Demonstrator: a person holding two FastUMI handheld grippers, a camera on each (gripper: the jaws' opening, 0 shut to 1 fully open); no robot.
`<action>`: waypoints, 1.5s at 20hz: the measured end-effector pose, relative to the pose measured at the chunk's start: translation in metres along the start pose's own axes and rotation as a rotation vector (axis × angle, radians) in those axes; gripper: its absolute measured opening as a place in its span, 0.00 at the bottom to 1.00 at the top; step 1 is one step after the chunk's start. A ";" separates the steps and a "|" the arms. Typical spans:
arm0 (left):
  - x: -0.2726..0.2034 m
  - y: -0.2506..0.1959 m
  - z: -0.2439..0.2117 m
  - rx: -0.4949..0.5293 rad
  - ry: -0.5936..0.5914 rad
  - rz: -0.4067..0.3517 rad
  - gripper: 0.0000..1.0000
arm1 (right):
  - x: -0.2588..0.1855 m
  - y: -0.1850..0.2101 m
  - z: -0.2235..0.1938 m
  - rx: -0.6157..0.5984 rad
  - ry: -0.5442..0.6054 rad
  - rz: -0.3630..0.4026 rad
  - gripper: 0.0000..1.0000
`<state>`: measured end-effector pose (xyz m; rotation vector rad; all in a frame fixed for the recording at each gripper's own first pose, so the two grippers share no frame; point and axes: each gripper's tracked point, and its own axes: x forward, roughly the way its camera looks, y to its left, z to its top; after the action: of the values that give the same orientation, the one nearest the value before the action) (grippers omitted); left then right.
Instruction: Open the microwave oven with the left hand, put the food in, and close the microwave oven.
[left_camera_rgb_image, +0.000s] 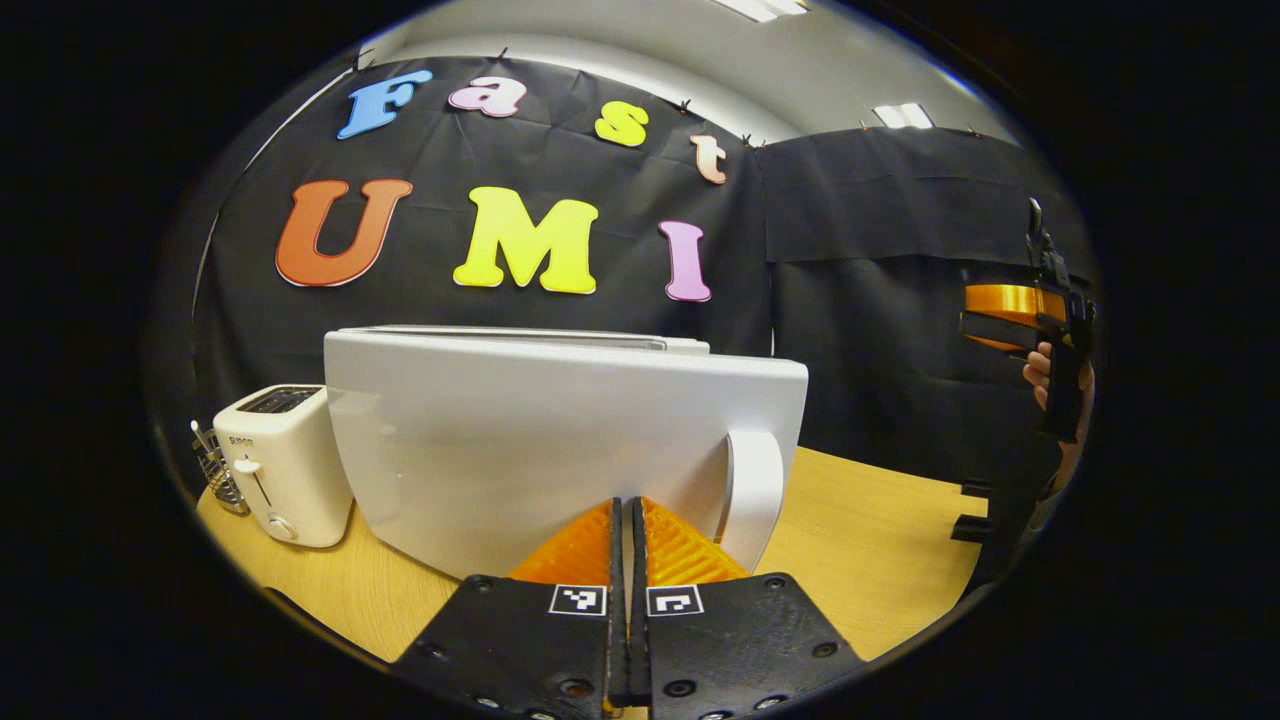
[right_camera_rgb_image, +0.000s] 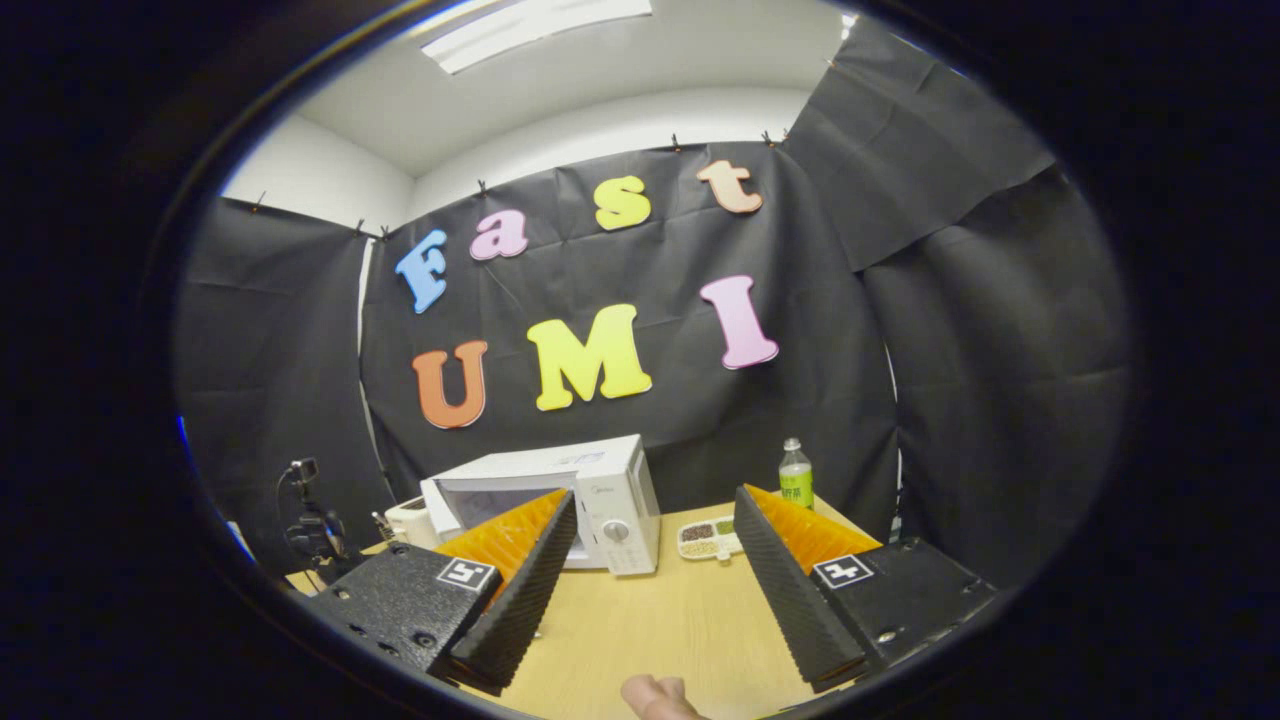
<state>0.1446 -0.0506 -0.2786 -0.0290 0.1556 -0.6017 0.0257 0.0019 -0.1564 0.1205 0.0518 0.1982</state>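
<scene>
The microwave oven (left_camera_rgb_image: 560, 440) is a white box with a curved white handle (left_camera_rgb_image: 752, 497) down its door edge. It stands on the wooden counter (left_camera_rgb_image: 860, 540) directly ahead of the left gripper (left_camera_rgb_image: 628, 520), whose fingers are clenched together on nothing, just short of the door. Beyond the released, wide-spread right gripper (right_camera_rgb_image: 650, 540), a plate of food (right_camera_rgb_image: 708, 537) lies just right of the oven.

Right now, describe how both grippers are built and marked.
The left gripper has two ribbed, wedge-shaped fingers on black base plates studded with screws. Each plate carries a small square black-and-white marker. The right gripper is built the same way: ribbed wedge fingers, textured black plates with screws, and one square marker per plate.
</scene>
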 end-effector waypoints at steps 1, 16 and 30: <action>0.008 0.000 -0.001 -0.002 0.002 0.008 0.00 | 0.000 -0.003 -0.002 0.002 0.007 -0.001 0.91; 0.164 0.024 -0.014 -0.223 0.154 0.261 0.00 | -0.011 -0.060 0.006 0.024 -0.012 -0.088 0.91; 0.169 0.015 -0.027 -0.074 0.160 0.399 0.01 | -0.002 -0.062 -0.012 0.109 0.044 -0.083 0.91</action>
<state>0.2865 -0.1336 -0.3295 -0.0204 0.3300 -0.1994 0.0346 -0.0573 -0.1756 0.2217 0.1112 0.1146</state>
